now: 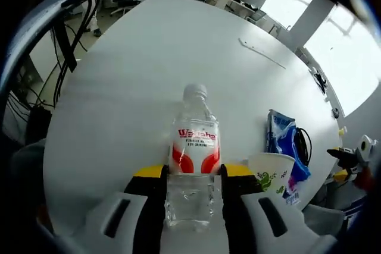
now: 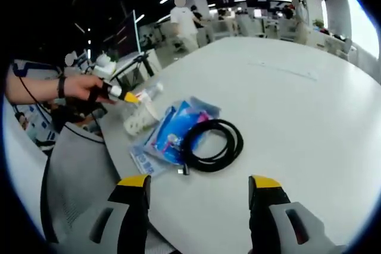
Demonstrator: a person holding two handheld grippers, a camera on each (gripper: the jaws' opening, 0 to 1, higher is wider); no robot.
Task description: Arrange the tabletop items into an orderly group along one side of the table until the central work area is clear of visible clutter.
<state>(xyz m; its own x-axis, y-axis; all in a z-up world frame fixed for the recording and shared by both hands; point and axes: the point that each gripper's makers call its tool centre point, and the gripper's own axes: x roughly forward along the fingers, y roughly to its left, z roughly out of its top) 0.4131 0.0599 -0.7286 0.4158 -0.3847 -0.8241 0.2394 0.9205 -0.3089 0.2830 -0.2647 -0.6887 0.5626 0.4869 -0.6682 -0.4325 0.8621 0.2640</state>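
Note:
A clear water bottle [image 1: 193,141] with a red and white label lies between the yellow-tipped jaws of my left gripper [image 1: 191,176], cap pointing away; the gripper is shut on its lower half. To its right stand a white paper cup [image 1: 271,168], a blue packet [image 1: 281,132] and a black cable [image 1: 305,144]. In the right gripper view the cable [image 2: 211,141] is coiled partly over the packet [image 2: 166,132], the cup [image 2: 136,122] behind them. My right gripper [image 2: 199,185] stands open short of the cable, holding nothing. A hand [image 2: 80,87] brings the left gripper [image 2: 126,96] and bottle [image 2: 150,91] in above the cup.
The large white table [image 1: 149,57] stretches far ahead, with a thin white strip [image 1: 262,53] lying on it. A grey chair [image 2: 77,165] stands at the table's near edge. Desks, chairs and people fill the room beyond.

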